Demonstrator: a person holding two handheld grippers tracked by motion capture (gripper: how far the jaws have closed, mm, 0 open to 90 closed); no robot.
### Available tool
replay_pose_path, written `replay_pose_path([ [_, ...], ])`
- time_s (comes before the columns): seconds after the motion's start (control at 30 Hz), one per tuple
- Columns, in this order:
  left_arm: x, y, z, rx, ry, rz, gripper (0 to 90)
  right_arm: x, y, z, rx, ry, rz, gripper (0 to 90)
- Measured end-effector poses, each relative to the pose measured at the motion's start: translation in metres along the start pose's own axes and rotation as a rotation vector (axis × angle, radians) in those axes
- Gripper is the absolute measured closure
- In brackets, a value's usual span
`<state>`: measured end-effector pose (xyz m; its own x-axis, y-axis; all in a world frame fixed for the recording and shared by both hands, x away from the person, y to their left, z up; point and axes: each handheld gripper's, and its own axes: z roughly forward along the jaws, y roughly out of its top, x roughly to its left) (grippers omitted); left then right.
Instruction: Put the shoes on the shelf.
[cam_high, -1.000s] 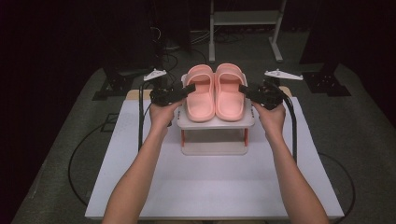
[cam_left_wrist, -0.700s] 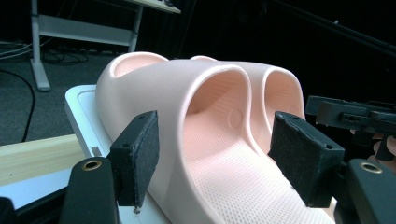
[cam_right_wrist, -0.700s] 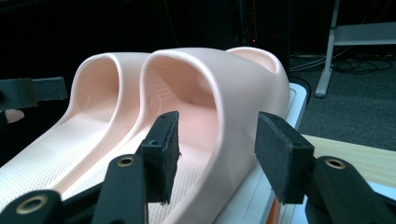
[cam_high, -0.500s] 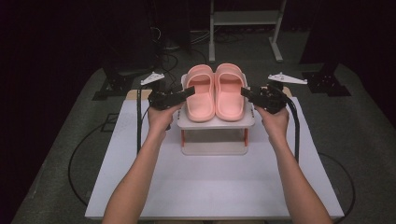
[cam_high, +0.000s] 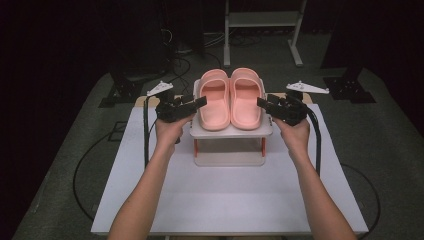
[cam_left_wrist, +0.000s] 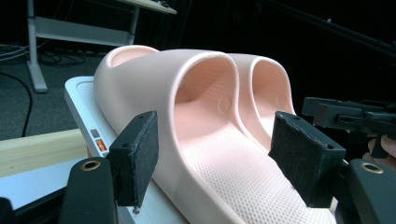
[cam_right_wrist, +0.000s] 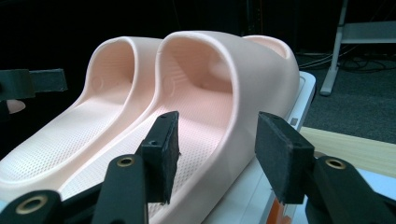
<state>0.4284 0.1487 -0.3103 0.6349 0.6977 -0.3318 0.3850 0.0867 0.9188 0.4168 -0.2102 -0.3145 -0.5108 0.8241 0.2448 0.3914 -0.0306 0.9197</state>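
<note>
High view: a pair of pink slippers sits side by side on the top of a small white stand (cam_high: 232, 132), which rests on the far half of a white table (cam_high: 225, 195). The left slipper (cam_high: 214, 100) and the right slipper (cam_high: 245, 98) touch along their inner edges, toes pointing far, heels near.

The left gripper (cam_high: 200, 102) is held just left of the left slipper, its jaws pointing right toward the slipper's outer edge. The right gripper (cam_high: 262, 102) mirrors it just right of the right slipper, jaws pointing left. Both sit at about the height of the slippers' soles.

In the left gripper view, the left gripper (cam_left_wrist: 219, 158) has its jaws partway apart with the outer side wall of the left slipper (cam_left_wrist: 205, 140) standing between them; the pads are clear of the wall on both sides and press on nothing. The right gripper (cam_left_wrist: 327, 109) shows beyond the pair at the far right.

In the right gripper view, the right gripper (cam_right_wrist: 217, 156) likewise stands moderately wide, its jaws straddling the outer side wall of the right slipper (cam_right_wrist: 224, 93) without gripping it. The left slipper (cam_right_wrist: 84, 121) lies beyond, and the stand's white edge (cam_right_wrist: 303, 93) shows under the toe.
</note>
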Motion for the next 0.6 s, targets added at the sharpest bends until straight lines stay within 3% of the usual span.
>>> replay_pose_path([
  [0.6,0.000,-0.006,-0.013,-0.006,0.003,-0.008,29.8,-0.001,-0.009,-0.017,-0.003,0.018,0.004,46.4],
])
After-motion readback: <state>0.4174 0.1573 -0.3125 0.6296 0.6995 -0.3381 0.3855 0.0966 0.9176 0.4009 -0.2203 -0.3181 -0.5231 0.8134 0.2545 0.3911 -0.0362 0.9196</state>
